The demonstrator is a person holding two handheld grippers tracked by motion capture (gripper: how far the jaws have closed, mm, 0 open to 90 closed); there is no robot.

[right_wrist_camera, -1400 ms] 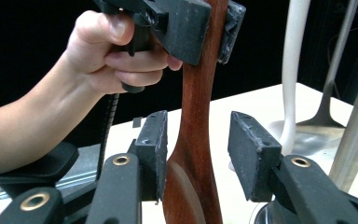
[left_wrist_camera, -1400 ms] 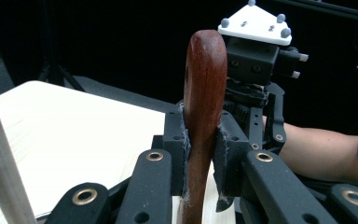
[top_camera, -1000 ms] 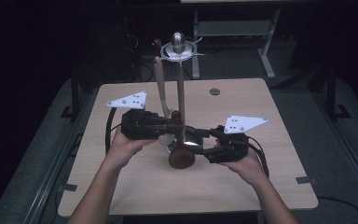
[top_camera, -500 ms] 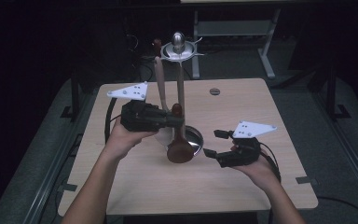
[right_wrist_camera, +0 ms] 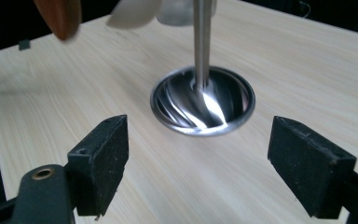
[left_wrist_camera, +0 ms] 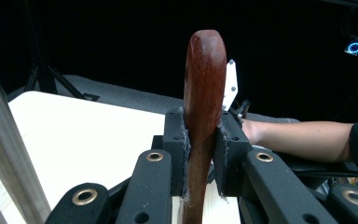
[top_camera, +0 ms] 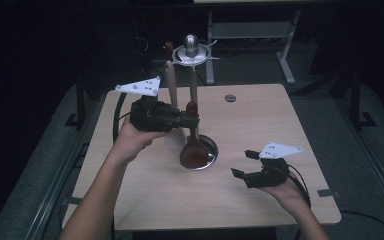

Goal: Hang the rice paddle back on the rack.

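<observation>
Overhead, left tool (top_camera: 187, 120) pinching smooth reddish wooden spoon (left_wrist_camera: 204, 102); right tool (right_wrist_camera: 209, 163) spread before round shiny metal base (right_wrist_camera: 203, 100).

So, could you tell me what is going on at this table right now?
A person works with two handheld grippers. The left gripper has its jaws shut on a dark wooden spoon, held up beside a metal stand whose round base sits on the table. The right gripper is open and empty, hovering low nearby.
</observation>
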